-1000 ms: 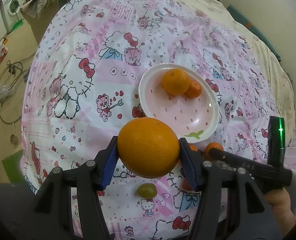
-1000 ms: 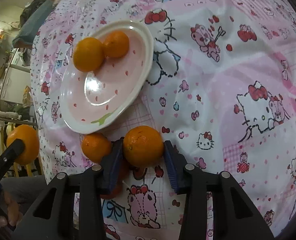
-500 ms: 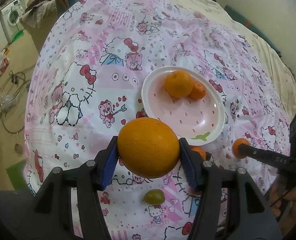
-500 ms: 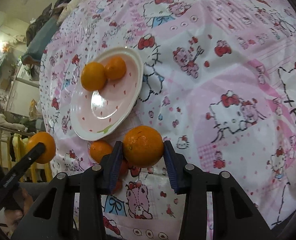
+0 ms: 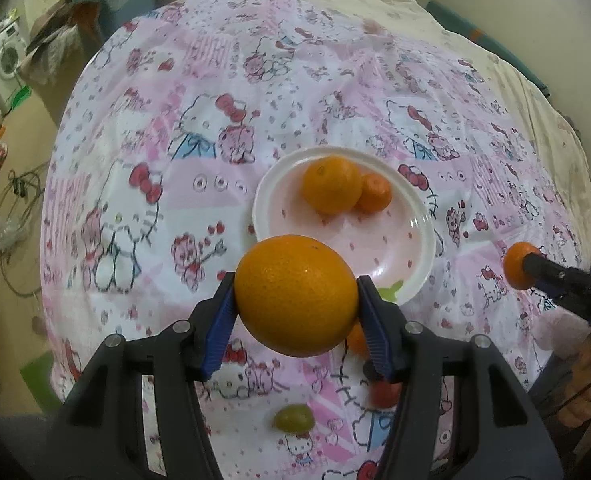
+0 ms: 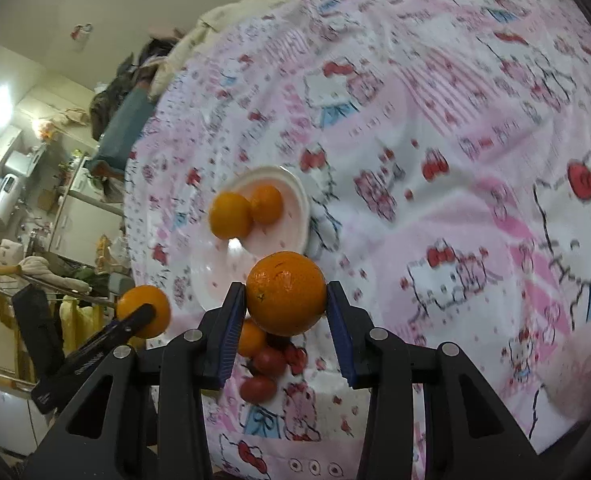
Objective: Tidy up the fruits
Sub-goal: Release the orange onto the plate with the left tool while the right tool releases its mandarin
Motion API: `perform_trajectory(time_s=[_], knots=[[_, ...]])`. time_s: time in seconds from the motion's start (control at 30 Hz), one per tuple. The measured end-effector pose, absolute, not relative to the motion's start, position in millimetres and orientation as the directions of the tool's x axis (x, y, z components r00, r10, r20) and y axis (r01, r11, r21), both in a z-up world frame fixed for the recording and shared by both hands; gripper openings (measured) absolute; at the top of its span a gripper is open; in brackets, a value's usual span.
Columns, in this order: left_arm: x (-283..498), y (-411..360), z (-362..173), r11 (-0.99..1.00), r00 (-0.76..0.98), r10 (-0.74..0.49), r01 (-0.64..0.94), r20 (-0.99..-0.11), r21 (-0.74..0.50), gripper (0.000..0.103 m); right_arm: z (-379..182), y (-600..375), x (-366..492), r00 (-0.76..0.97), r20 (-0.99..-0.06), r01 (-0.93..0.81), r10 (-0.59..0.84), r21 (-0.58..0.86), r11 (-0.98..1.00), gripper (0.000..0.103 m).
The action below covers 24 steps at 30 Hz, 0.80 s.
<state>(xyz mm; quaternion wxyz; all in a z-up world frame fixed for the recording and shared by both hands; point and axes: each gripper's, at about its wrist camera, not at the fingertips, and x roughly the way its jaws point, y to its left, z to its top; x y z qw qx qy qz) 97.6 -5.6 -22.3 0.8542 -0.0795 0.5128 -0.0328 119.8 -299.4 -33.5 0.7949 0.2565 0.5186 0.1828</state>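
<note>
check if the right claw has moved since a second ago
Yes. In its own view the plate has shrunk and slid up toward the middle, and the loose fruit below shows, so the right claw, shut on an orange, has lifted off the cloth.

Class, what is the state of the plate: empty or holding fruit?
Holding fruit: two oranges touch each other on the plate; most of it is bare.

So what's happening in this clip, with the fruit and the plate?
A person is sorting fruit on a cartoon-print cloth, one gripper in each hand. The left gripper is clamped on a large orange; the right gripper grips a smaller orange. Both are off the cloth, near the pink plate, which holds two oranges. A green grape, two tomatoes and another orange remain on the cloth.
</note>
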Motion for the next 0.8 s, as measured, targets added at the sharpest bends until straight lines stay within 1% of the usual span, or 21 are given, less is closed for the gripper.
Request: perform_trajectory(time_s=[0.23, 0.47, 0.7, 0.8], knots=[[133, -10, -33, 0.99, 0.466, -0.127, 0.009, -0.876, -0.139, 0.054, -22, -290, 153, 0.398, -0.719, -0.074, 0.569, 0.594, 0.801, 0.043], [163, -11, -61, 0.988, 0.422, -0.139, 0.002, -0.896, -0.153, 0.054, -28, -277, 190, 0.37, -0.724, -0.097, 0.582, 0.593, 0.8, 0.043], [184, -11, -85, 0.988, 0.392, -0.138, -0.004, -0.909, -0.152, 0.054, -49, -257, 226, 0.31, -0.77, -0.112, 0.558, 0.554, 0.825, 0.043], [188, -11, -89, 0.987, 0.404, -0.148, 0.003, -0.903, -0.161, 0.054, -61, -249, 236, 0.28, -0.788, -0.12, 0.549, 0.539, 0.834, 0.043]])
